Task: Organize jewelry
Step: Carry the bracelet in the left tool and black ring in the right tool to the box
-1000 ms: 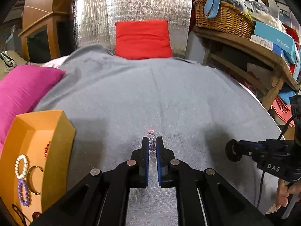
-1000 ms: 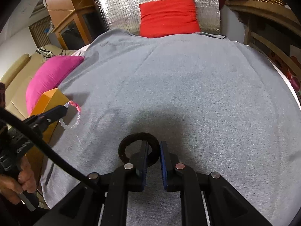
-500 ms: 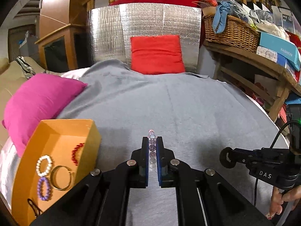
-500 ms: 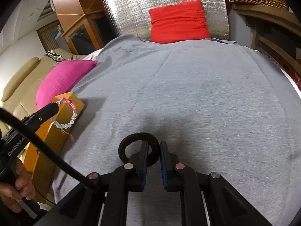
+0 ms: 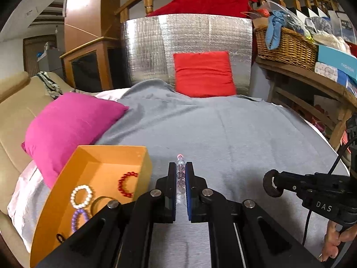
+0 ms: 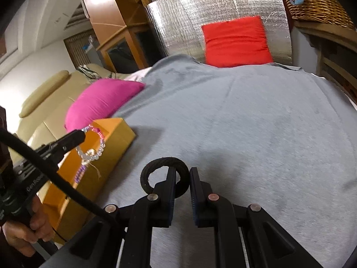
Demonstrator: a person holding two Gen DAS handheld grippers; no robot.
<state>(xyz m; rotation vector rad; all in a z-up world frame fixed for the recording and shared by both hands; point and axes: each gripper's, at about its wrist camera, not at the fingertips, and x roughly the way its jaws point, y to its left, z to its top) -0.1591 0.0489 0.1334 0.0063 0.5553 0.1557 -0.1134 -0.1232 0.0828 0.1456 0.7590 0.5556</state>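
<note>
Clear bead bracelet (image 5: 180, 174) pinched in left gripper (image 5: 180, 184), beside cardboard box (image 5: 142, 156); black, prob. fabric, ring (image 6: 165, 177) clamped in right gripper (image 6: 182, 187).

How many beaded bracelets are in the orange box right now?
3: white, red and purple beaded bracelets lie in the orange box. The left claw may hide more.

Over the past second the left tool (image 5: 180, 178), pinching the clear bead bracelet (image 5: 180, 174), has risen and drawn back from the grey bedspread (image 5: 223, 134), carrying the bracelet (image 6: 93, 143) over the near edge of the orange box (image 5: 142, 156). More of the box interior has come into view, including a red bead bracelet (image 5: 126, 184). The right tool (image 6: 183, 178), with its black ring (image 6: 156, 167), has lifted likewise.
</note>
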